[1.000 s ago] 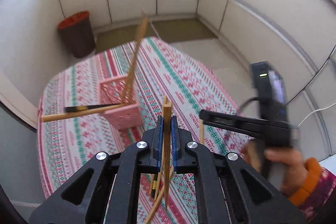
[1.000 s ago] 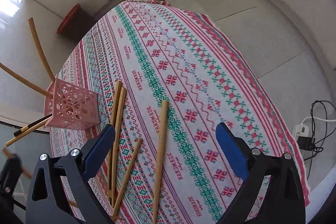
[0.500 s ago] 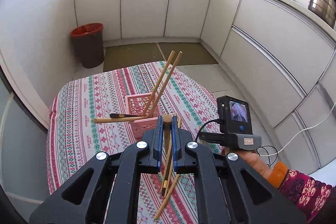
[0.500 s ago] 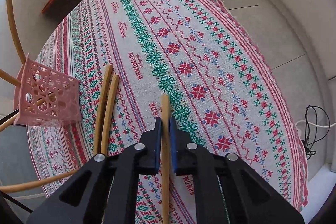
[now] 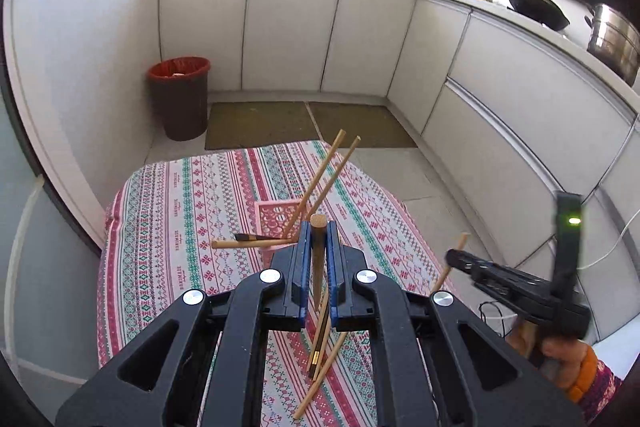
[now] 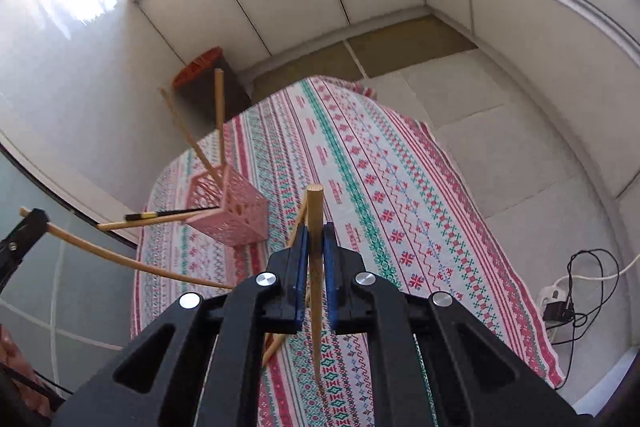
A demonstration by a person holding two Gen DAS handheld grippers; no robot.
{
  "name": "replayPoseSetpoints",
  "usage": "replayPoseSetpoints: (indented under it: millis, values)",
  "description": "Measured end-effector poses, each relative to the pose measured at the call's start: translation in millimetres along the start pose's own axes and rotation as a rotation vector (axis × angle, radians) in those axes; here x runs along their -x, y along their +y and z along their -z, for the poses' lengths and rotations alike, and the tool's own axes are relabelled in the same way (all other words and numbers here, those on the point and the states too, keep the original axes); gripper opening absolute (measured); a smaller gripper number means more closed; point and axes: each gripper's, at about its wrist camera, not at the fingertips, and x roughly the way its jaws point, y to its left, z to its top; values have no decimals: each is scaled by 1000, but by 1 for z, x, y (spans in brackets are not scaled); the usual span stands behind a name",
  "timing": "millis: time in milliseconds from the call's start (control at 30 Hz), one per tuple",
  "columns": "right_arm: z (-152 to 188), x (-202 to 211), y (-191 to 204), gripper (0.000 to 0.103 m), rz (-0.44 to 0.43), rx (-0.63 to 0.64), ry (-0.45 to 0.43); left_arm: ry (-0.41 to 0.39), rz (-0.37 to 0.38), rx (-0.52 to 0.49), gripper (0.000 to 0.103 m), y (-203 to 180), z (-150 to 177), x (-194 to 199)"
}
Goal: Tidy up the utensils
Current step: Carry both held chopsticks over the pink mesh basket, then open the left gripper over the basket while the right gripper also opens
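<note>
Both claws are pinching one chopstick each: left gripper [image 5: 318, 245] has its chopstick [image 5: 318, 259] upright, right gripper [image 6: 316, 247] grips another chopstick [image 6: 316, 267]. The pink basket [image 6: 236, 211] sits at 10 o'clock on the tablecloth [image 6: 400, 207], a few sticks poking out.

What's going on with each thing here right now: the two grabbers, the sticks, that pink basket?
left gripper: shut on a chopstick, held off the table.
right gripper: shut on a chopstick, lifted clear of the cloth.
pink basket: upright on the tablecloth, two chopsticks leaning in it, two more poking out sideways.
loose chopsticks: lying on the cloth.
</note>
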Motion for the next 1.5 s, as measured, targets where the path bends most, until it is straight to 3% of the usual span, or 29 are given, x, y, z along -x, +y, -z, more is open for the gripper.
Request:
replayPoseSetpoints:
  millis: [233,467,600,767,867,933,1300,1500]
  values:
    - [-39,77,40,8,-126,31,-208,-98,8,56,6,5,-26,19]
    - [-71,94,76,8,-173,92,-291,-185,-50,107,6,13,-52,7]
    - [-81,88,87,8,-179,116,-299,-197,-109,149,6,27,-60,-12]
    - [-88,75,93,8,-193,107,-279,-191,-116,195,7,46,-64,-34]
    - [-88,66,95,8,-192,107,-287,-105,-99,179,10,48,-63,-57]
    - [-86,62,99,8,-182,120,-296,-89,-101,201,13,54,-56,-63]
    - [-83,32,122,8,-124,185,-338,-198,-130,377,30,93,-44,-26]
    - [-81,2,134,8,-84,220,-341,-210,-123,396,38,101,-40,-16]
